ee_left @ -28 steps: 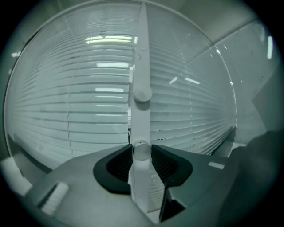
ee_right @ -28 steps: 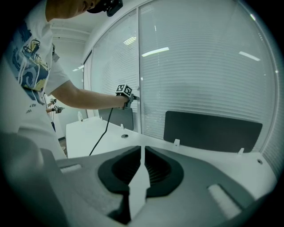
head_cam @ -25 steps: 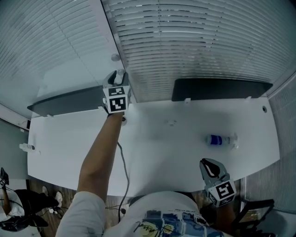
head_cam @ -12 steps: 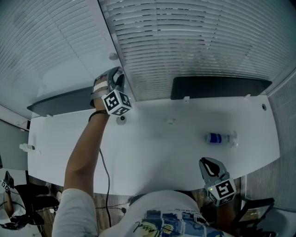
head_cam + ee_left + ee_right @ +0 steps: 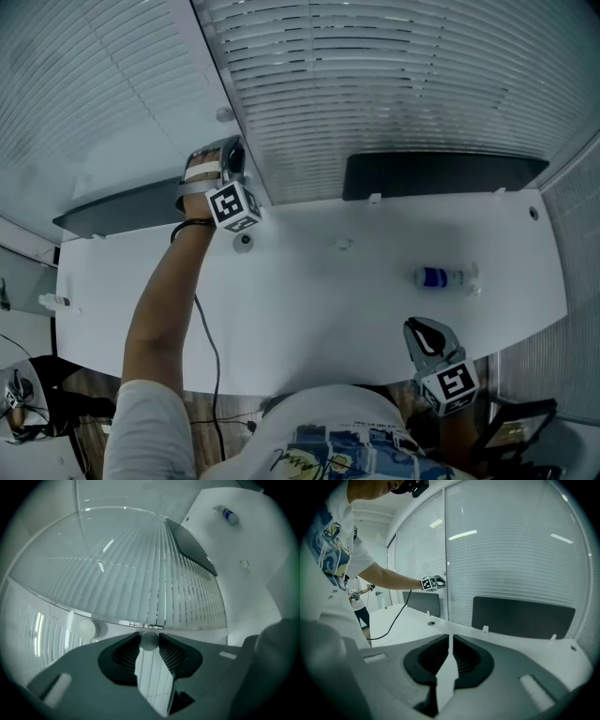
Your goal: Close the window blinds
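So the left tongs [image 5: 150, 638] have just been closing and now pinch the little round knob [image 5: 150, 641] low on the white window post [image 5: 217, 75]. The blinds [image 5: 394, 84] hang right beside that post, and the slats look to me like they're not fully shut yet. I'd keep the pinch firm and centred on the ball, then work it slow and steady so it doesn't pop out. The right tongs [image 5: 424, 336] are pressed together on nothing, well away from the post at the near edge of the counter [image 5: 328, 309], and can stay put.
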`<state>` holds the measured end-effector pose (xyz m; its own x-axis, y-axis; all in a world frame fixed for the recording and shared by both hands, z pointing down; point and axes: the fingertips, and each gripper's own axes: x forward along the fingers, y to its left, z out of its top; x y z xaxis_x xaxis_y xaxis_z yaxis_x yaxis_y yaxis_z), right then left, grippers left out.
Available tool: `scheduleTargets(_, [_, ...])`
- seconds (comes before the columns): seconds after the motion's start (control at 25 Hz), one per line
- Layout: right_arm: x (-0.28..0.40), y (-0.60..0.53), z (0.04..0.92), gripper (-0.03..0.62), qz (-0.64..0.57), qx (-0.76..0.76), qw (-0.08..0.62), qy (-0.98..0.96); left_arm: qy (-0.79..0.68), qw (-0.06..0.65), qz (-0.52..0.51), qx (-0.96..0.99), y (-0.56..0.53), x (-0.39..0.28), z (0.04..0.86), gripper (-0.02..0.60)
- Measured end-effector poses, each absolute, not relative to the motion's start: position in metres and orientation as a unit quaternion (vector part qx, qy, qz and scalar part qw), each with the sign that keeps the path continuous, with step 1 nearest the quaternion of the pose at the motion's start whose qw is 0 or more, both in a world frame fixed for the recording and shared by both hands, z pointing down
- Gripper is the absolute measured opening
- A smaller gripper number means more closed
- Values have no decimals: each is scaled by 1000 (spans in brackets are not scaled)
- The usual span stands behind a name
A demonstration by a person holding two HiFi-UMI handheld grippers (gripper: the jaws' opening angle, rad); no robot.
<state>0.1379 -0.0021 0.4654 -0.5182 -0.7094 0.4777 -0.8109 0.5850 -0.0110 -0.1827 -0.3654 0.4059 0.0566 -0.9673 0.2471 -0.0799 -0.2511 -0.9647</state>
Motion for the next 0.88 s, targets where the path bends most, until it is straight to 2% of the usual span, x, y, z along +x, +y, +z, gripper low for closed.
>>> scheduleTargets(0.16, [139, -2, 466, 17, 117, 441, 215, -864, 478, 387, -490, -618, -365, -184, 402, 121])
scheduleTargets(0.56, [144, -4, 468, 17, 119, 445, 210, -863, 579, 228, -358, -696, -365, -190, 394, 126])
scheduleTargets(0.88, [145, -6, 471, 17, 127, 446, 208, -861, 644, 59, -222, -730, -366, -199, 390, 126])
